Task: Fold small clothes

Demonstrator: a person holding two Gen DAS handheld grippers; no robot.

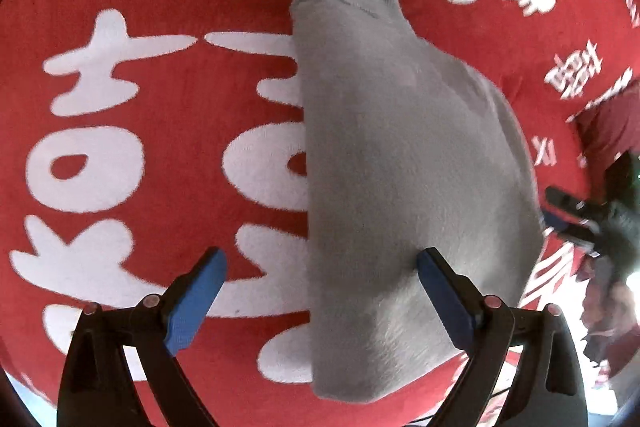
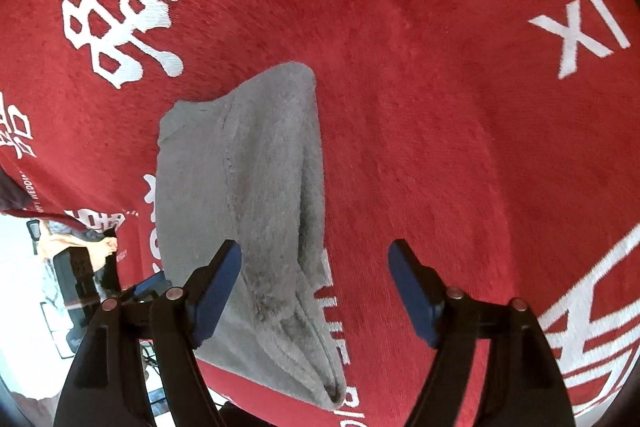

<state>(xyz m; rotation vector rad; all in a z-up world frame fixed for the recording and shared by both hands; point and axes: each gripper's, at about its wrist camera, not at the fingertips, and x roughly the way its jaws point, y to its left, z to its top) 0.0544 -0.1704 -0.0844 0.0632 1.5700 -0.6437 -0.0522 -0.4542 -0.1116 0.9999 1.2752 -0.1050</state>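
A small grey fleece garment (image 1: 400, 167) lies folded lengthwise on a red cloth with white characters (image 1: 140, 155). My left gripper (image 1: 322, 269) is open above the garment's near left edge, empty. In the right wrist view the same garment (image 2: 256, 195) runs from the upper middle to the near edge, with layered folded edges along its right side. My right gripper (image 2: 316, 265) is open and empty, its left finger (image 2: 216, 287) over the garment and its right finger over bare red cloth. The right gripper also shows at the right edge of the left wrist view (image 1: 580, 219).
The red cloth (image 2: 460, 147) covers the whole work surface and drops off at the near edge. Beyond the edge, at the lower left of the right wrist view, sit a black device (image 2: 76, 283) and a pale floor. A dark red sleeve (image 1: 612, 123) shows at right.
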